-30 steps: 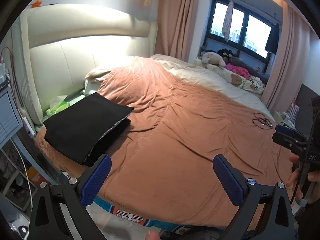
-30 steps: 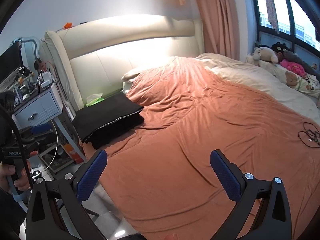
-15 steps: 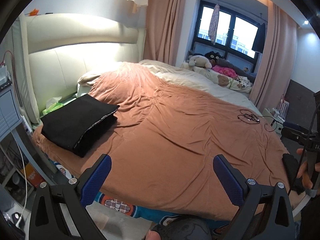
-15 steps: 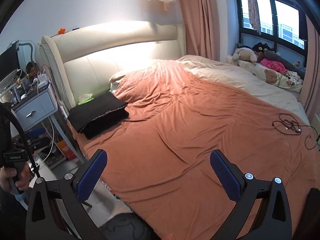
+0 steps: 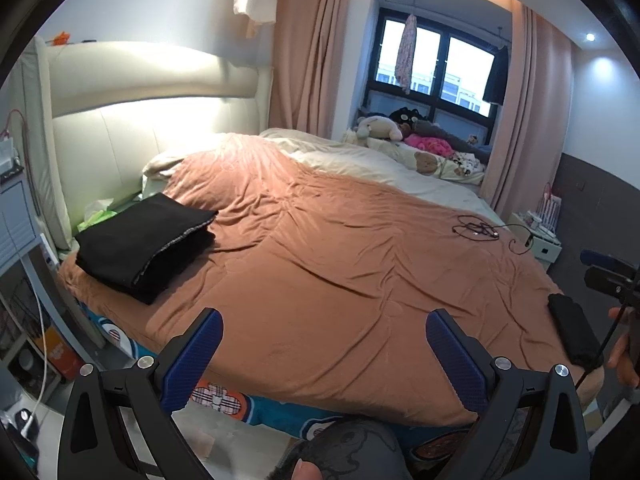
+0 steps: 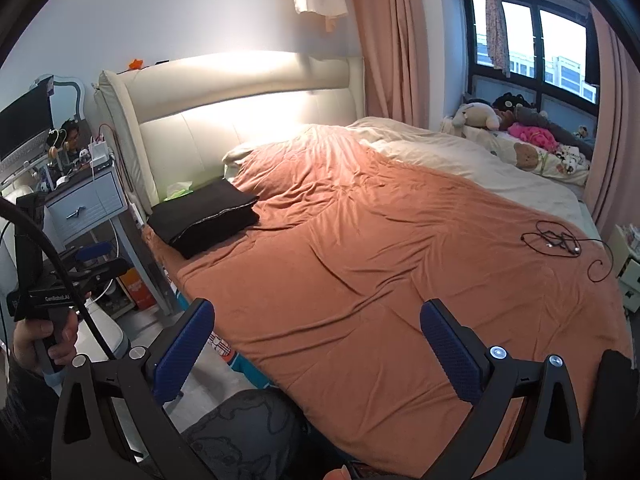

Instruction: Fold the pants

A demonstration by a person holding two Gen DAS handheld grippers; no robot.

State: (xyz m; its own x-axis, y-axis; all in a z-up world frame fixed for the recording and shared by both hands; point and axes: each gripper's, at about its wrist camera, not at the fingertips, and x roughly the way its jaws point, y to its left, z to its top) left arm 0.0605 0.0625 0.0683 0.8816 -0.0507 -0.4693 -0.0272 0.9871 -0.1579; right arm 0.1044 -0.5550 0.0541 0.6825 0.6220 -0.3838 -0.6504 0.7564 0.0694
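Folded pants [image 5: 146,246] on bed [image 5: 320,264] corner

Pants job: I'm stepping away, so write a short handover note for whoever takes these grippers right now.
Left gripper: open, empty, held off the near bed edge.
Right gripper: open, empty, also short of the bed.
Pants: black, folded into a stack on the brown blanket, at the bed's corner by the headboard. Neither gripper touches them.
Another dark item lies at the opposite near corner; I cannot tell what it is.
Done: that stack looks folded.
Left: check whether the dark item needs folding; mind the cable on the blanket.
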